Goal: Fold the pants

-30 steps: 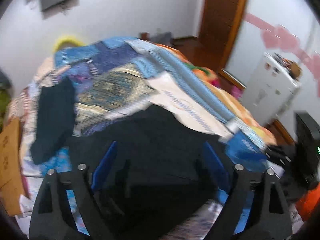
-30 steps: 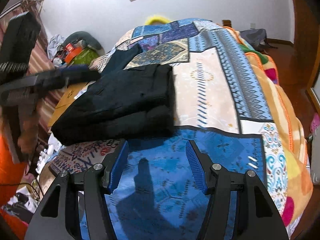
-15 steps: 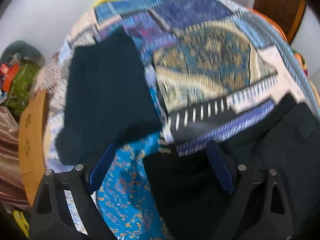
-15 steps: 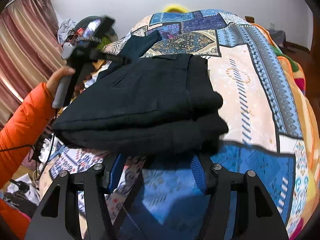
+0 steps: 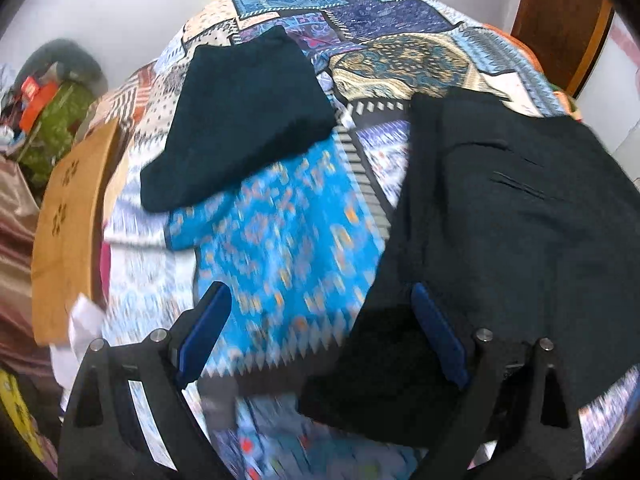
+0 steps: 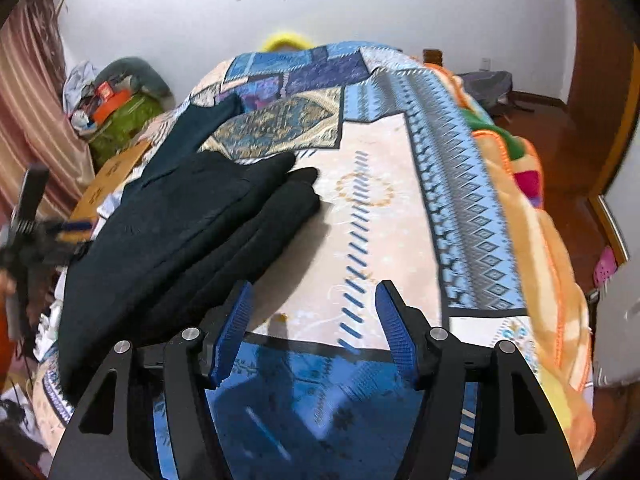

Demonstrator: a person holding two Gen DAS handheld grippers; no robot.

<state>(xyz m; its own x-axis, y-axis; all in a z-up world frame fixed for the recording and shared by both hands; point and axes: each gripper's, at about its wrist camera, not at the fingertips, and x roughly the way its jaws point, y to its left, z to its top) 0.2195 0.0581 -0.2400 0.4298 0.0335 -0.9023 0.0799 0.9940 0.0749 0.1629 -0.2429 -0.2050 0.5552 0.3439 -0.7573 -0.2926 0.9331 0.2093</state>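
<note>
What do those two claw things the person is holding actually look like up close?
Both look alike: the left claw and right claw have matte black angular frames with triangular cut-outs, round silver bolts at the joints, and two blue fingers. The right claw's blue pads are finely ribbed. No cables show.

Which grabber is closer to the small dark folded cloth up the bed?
Left, probably. The left gripper hovers just below the small folded cloth; the right gripper sits beyond the folded pants.
</note>
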